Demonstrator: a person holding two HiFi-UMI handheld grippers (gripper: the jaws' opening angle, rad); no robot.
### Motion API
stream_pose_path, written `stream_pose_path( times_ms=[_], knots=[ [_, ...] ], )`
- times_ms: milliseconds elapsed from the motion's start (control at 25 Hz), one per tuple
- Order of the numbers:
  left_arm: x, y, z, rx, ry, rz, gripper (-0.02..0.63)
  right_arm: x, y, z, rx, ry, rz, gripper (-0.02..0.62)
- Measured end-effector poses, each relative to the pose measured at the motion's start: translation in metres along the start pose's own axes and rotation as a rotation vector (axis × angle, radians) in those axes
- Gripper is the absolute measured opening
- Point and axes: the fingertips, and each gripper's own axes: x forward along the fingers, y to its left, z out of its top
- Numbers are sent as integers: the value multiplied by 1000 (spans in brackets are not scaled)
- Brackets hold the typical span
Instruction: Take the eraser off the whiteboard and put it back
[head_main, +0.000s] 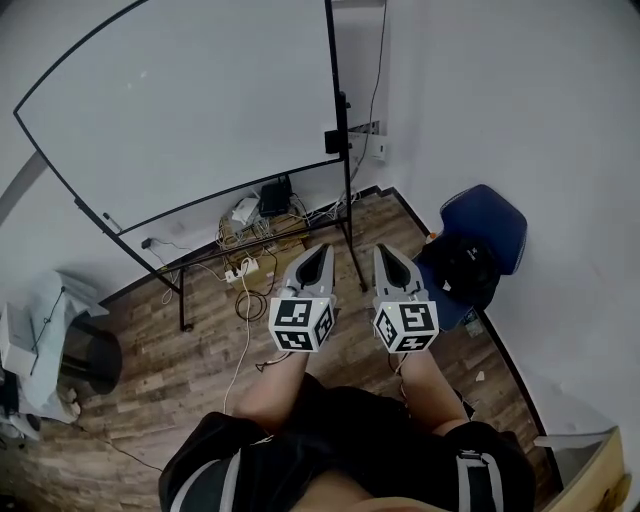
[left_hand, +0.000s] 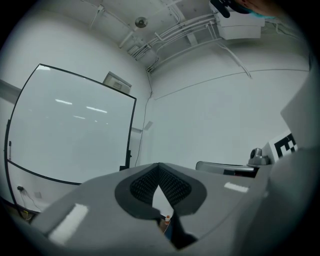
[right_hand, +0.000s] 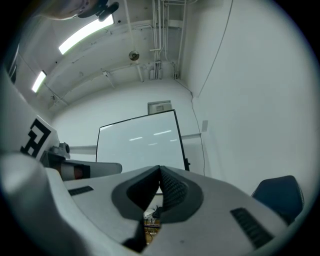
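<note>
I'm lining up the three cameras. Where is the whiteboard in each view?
Head view: the whiteboard fills the upper left, tilted.
Left gripper view: the whiteboard takes the left half, at mid height.
Right gripper view: the whiteboard sits at centre.
Shared landmark: the black upright along the board's right edge.

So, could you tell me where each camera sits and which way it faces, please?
Head view: on the person's head, looking steeply down at the whiteboard and floor; both forearms, left tongs and right tongs show.
Left gripper view: on the left tongs, facing along its shut jaws toward the whiteboard; right tongs at right.
Right gripper view: on the right tongs, facing the whiteboard; left tongs at left.
Shared: all three show the whiteboard.
</note>
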Motion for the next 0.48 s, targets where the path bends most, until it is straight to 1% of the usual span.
stream_pose_path(
  times_ms=[320,480],
  knots=[
    [22,-1,-6,-2,1,7,9,11,-20,1,-4,-20,-4,6],
    [38,11,-8,2,2,15,9,29,-24,1,-1,-30,6,6]
  ],
)
